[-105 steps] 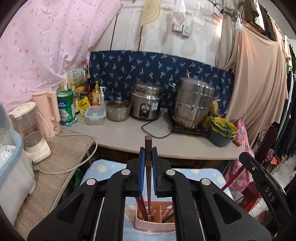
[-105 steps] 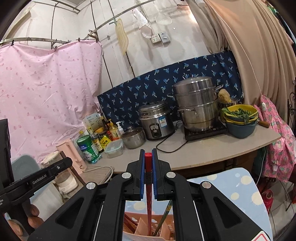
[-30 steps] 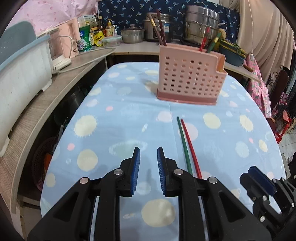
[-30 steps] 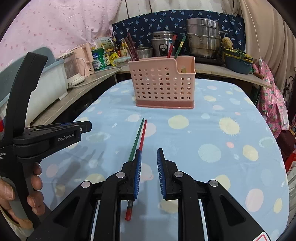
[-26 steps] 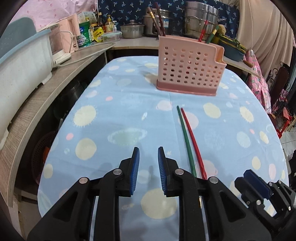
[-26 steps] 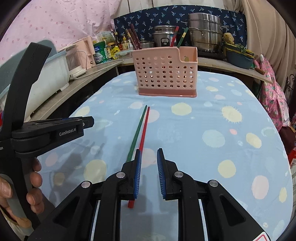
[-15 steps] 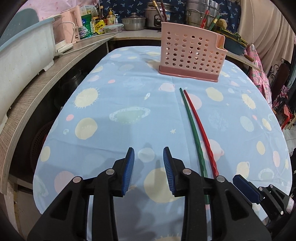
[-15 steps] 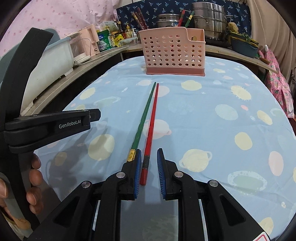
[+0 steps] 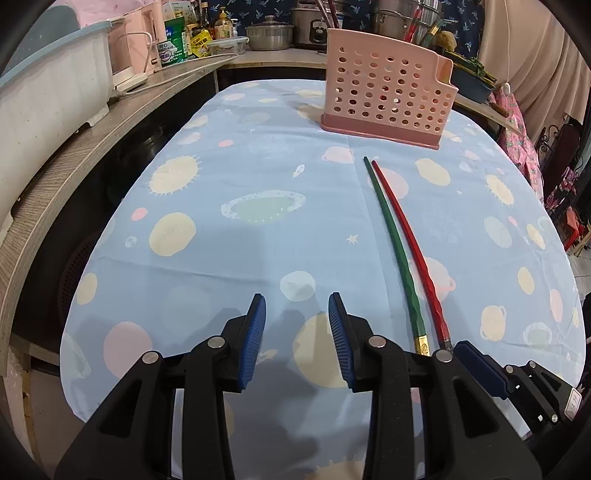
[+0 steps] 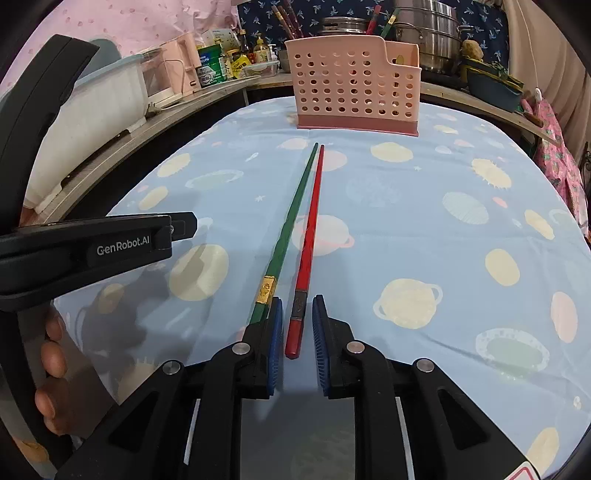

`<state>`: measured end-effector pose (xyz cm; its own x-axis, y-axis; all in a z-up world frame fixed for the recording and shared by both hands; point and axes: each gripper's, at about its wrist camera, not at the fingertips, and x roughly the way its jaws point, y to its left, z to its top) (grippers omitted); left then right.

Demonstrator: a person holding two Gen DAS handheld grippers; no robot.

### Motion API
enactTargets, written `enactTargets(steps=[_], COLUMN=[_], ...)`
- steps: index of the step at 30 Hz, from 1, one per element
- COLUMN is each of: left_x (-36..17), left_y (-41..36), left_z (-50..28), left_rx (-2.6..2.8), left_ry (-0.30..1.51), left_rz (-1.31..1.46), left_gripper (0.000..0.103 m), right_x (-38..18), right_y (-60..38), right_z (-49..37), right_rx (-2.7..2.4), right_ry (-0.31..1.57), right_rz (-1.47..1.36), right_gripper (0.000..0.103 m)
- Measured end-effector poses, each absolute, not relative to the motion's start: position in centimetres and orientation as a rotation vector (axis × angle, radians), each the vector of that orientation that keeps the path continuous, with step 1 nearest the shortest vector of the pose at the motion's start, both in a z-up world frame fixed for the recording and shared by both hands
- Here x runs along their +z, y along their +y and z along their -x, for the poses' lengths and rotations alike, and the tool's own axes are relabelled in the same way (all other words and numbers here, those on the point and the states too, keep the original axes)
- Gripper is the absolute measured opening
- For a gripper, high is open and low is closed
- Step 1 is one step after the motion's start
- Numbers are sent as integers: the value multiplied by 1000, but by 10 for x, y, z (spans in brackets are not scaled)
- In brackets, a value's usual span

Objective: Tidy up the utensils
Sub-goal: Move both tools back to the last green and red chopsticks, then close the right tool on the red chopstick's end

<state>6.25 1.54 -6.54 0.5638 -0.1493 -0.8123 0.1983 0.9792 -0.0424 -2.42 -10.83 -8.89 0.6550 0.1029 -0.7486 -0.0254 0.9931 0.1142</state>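
A red chopstick [image 10: 312, 221] and a green chopstick [image 10: 291, 218] lie side by side on the blue planet-print tablecloth [image 10: 461, 206], pointing at the pink perforated utensil basket [image 10: 351, 85]. My right gripper [image 10: 297, 301] sits low over the cloth. The red chopstick's near end lies between its jaws with a gap on each side; the green one passes just outside the left finger. My left gripper [image 9: 297, 299] hovers left of the green chopstick [image 9: 391, 229] and red chopstick [image 9: 406, 236], its jaws opening with nothing between them. Several chopsticks stand in the basket [image 9: 384, 96].
A wooden counter [image 9: 74, 147] runs along the table's left edge with a white tub [image 9: 48, 74], kettle and bottles. Pots [image 10: 432, 33] and a bowl of greens stand behind the basket. A hand [image 10: 51, 369] holds the left gripper's handle at the left.
Both grippers have let go of the chopsticks they held over the basket and sunk to the table's near end. The left jaws have widened. The red chopstick's end now lies between the right jaws.
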Motion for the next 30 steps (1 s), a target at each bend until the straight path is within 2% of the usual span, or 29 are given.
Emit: enactTargets(steps=[5, 9, 14, 24, 30], left_x=[-67, -68, -68, -69, -70], left_y=[16, 14, 11, -3, -13], left_z=[-62, -62, -60, -53, -49], left_rx=[-206, -210, -219, -253, -270], left_ry=[955, 961, 960, 969, 974], left_rz=[-57, -58, -62, -75, -77], left_gripper=[34, 34, 47, 51, 60], right_x=[-89, -90, -90, -90, -91], right_y=[-107, -108, -114, -145, -160], right_z=[24, 25, 27, 37, 42], right_rx=[68, 60, 48, -33, -60], right_ry=[851, 848, 843, 833, 831], right_rz=[-84, -73, -80, -134, -164], right_gripper=[15, 8, 7, 7, 7])
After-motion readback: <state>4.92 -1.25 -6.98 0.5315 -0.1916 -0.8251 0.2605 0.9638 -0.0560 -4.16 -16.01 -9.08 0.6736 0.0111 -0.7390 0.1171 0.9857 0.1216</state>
